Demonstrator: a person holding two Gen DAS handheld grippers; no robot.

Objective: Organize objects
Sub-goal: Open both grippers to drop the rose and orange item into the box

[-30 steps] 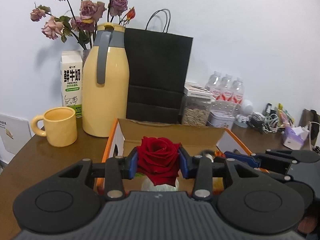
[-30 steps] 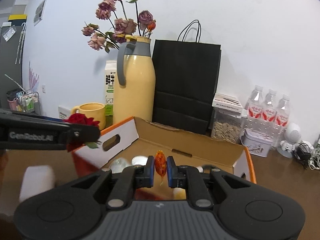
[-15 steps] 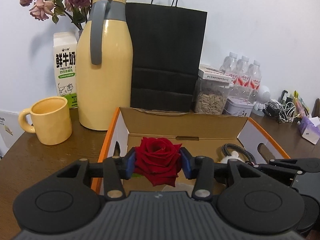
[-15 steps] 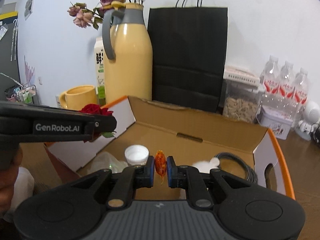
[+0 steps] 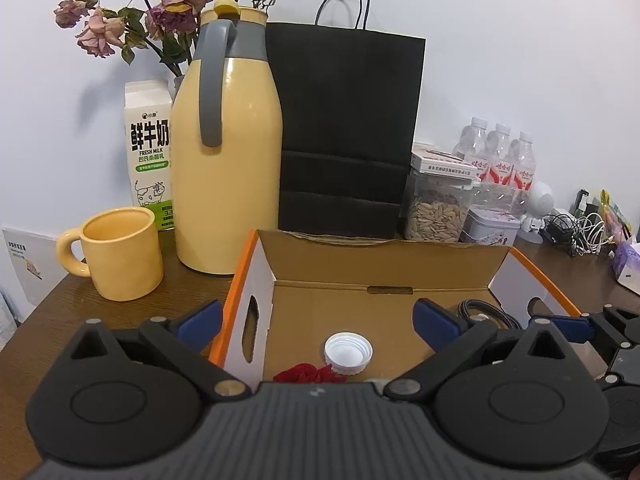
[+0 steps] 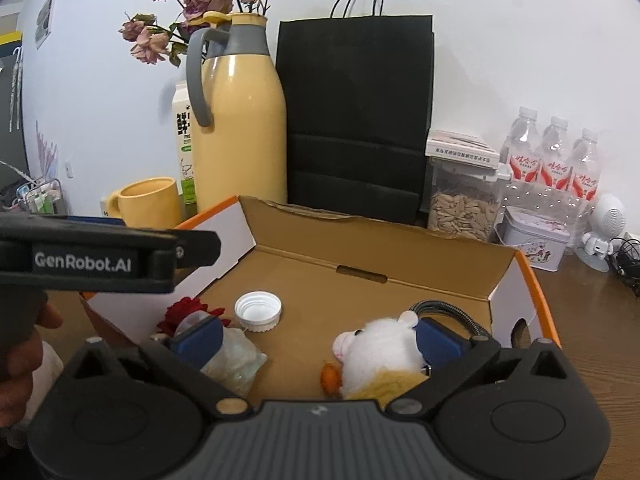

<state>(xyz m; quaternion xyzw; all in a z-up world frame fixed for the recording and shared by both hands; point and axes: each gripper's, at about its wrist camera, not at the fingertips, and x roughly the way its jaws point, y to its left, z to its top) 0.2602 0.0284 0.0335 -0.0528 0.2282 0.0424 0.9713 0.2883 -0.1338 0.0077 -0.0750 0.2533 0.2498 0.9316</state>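
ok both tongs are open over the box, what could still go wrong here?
1. The left tongs hang low inside the cardboard box; pulling back could catch its white side wall.
2. The right tongs straddle the plush toy; a fingertip beside it may snag and drag it.

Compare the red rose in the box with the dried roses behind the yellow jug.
The red rose is a vivid, full bloom; the dried roses are faded mauve and shrivelled. The red rose lies low on the floor of the cardboard box beside a white cap; the dried roses stand upright on long stems behind the yellow jug. The red rose is a single head; the dried roses form a bunch. Both are roses.
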